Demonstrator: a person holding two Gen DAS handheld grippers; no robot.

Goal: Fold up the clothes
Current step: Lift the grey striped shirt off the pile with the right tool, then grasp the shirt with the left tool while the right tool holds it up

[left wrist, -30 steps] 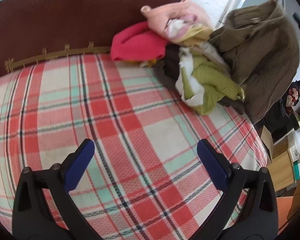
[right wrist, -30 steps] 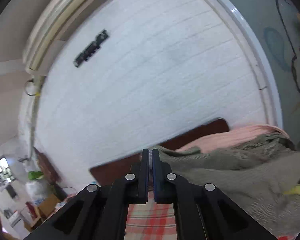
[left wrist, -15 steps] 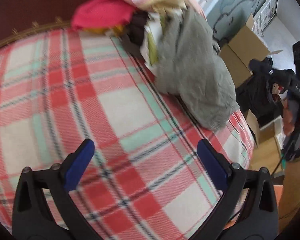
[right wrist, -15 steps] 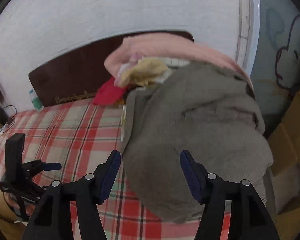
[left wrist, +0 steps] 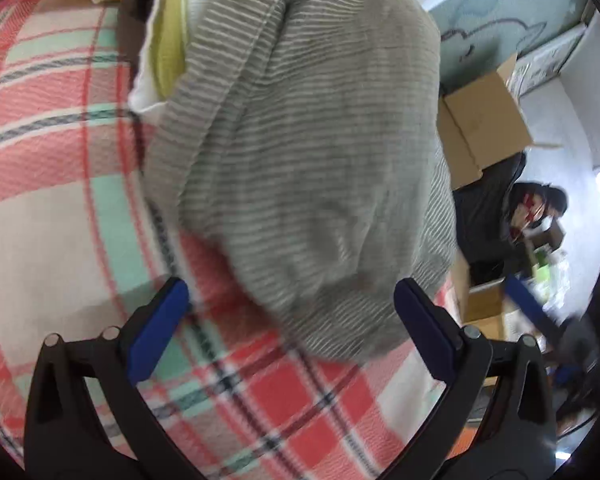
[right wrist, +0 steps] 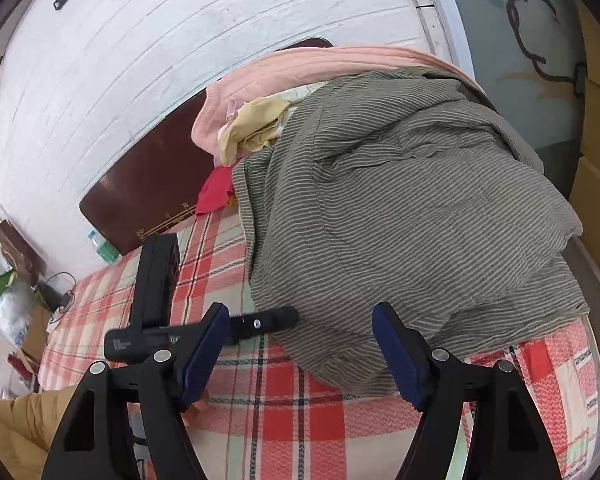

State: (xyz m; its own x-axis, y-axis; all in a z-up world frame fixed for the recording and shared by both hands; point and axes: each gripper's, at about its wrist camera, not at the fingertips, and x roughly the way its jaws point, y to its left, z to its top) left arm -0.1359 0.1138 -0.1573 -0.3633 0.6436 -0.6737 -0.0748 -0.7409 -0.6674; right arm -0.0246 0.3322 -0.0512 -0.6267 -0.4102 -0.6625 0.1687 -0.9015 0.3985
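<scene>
Clothes (right wrist: 260, 128) lie heaped and unfolded, striped grey garment (right wrist: 412, 216) uppermost; my left claw (left wrist: 288, 320) and right claw (right wrist: 300, 348) gape wide, empty.

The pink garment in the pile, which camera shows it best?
The right wrist view. There the pink garment arcs across the top of the pile, behind the striped grey garment. The left wrist view shows at most a sliver at the top edge; the grey garment fills the frame.
</scene>
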